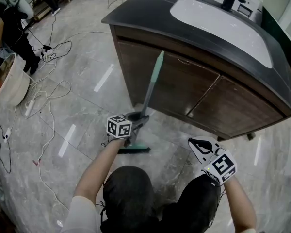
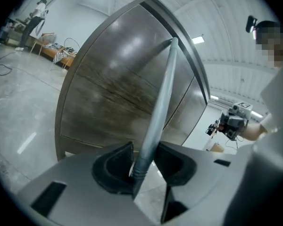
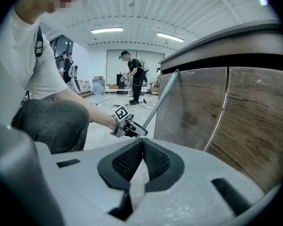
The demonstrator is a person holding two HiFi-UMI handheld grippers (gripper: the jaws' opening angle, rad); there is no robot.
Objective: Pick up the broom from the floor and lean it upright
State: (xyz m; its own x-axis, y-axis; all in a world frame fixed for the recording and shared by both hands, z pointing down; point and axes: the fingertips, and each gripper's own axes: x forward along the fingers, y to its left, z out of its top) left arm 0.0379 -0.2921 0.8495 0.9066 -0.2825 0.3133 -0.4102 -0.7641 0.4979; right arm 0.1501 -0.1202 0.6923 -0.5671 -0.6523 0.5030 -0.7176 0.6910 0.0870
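Gripping the broom (image 1: 153,84) low on its pale green handle with the left gripper (image 1: 137,120), jaws partly closed and pressing on either side of the shaft, just above the brush head. Standing the broom steeply, nearly upright, brush head down on the grey marble floor (image 1: 87,96) and top end resting against the dark wooden cabinet (image 1: 184,93), just below the black countertop (image 1: 150,13). Holding the right gripper (image 1: 202,145) well apart at the right, low over the floor beside a bent knee, jaws closed tip to tip and carrying nothing. Pointing that gripper toward the cabinet front, with the left gripper and the slanting handle showing beyond its pads in the right gripper view. Crouching before the cabinet, both forearms reaching forward. Trailing across the floor at the left, white cables (image 1: 43,106); standing far off near the top left corner of the head view, another person (image 1: 12,33).
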